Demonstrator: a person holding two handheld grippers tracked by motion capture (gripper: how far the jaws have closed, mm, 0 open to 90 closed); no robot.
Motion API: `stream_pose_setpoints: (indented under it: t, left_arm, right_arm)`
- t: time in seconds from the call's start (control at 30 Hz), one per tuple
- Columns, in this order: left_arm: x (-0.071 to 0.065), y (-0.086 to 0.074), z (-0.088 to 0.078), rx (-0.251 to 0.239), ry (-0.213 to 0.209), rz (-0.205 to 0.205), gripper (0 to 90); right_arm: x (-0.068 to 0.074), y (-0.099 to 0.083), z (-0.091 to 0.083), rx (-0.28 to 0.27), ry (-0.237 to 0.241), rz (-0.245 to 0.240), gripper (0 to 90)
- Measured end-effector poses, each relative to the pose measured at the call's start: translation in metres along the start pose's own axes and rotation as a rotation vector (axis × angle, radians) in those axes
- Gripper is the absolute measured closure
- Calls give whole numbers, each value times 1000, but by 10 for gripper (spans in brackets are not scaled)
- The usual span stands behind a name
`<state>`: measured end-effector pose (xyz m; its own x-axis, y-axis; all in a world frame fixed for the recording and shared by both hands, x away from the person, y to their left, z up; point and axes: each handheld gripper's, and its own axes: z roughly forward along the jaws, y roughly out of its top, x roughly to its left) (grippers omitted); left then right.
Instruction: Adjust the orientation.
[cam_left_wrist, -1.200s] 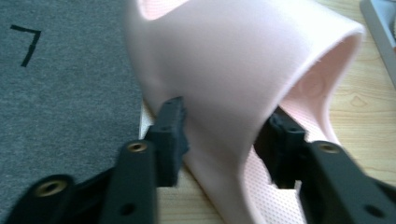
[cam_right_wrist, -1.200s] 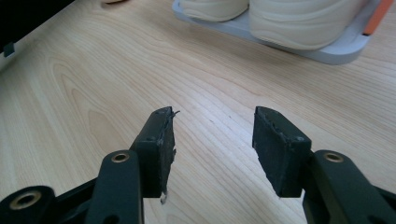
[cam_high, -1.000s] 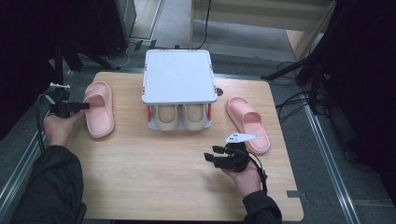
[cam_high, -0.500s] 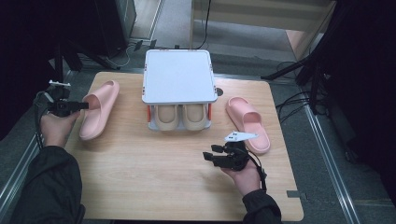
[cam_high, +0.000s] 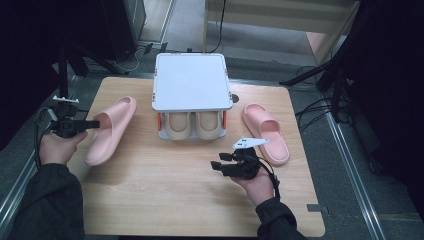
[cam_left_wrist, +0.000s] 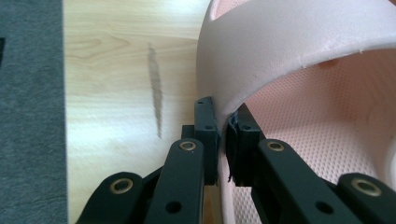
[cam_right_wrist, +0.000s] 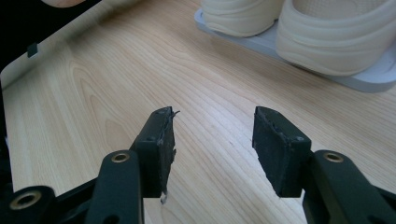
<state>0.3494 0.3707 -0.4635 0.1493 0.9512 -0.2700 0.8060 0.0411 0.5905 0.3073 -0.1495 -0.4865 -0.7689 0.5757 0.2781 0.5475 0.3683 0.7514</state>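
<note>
Pink slipper (cam_high: 109, 131) sits at the left side of the surface (cam_high: 165, 200), tilted with one edge raised. Left gripper (cam_high: 85, 124) is clamped on the strap edge; jaws have just been closing, and the left gripper view shows the pads (cam_left_wrist: 208, 126) pinching the strap wall. Right gripper (cam_high: 219, 164) hovers low over bare wood, jaws apart, nothing between them. Second pink slipper (cam_high: 265, 132) lies flat right of the grey shoe rack (cam_high: 190, 82), which holds a beige pair (cam_high: 192, 125).

A lab-like recording space: wooden table (cam_high: 165, 200) amid dark stands (cam_high: 62, 65) and floor cables (cam_high: 310, 107).
</note>
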Motion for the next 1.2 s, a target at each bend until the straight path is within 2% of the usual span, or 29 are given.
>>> stream_pose_setpoints:
  t: [0.1,0.3,0.53,0.6,0.8,1.0,1.2]
  left_arm:
    - [-7,-8,-8,3,-25,18,844]
    - [-27,-25,-21,18,-37,67,840]
    - [-56,-46,-30,22,-97,121,838]
    - [-65,-51,-29,35,-117,128,839]
    - [-89,-63,-24,63,-158,187,837]
    - [-110,-66,-15,57,-217,257,833]
    - [-131,-68,1,91,-277,316,827]
  right_arm:
    - [1,3,3,1,9,-8,493]
    - [3,10,9,1,24,-21,496]
    - [5,17,15,2,38,-28,501]
    - [5,18,16,3,42,-34,503]
    - [6,21,18,-3,44,-34,508]
    - [7,21,17,-7,40,-38,514]
    - [7,19,15,-8,36,-33,518]
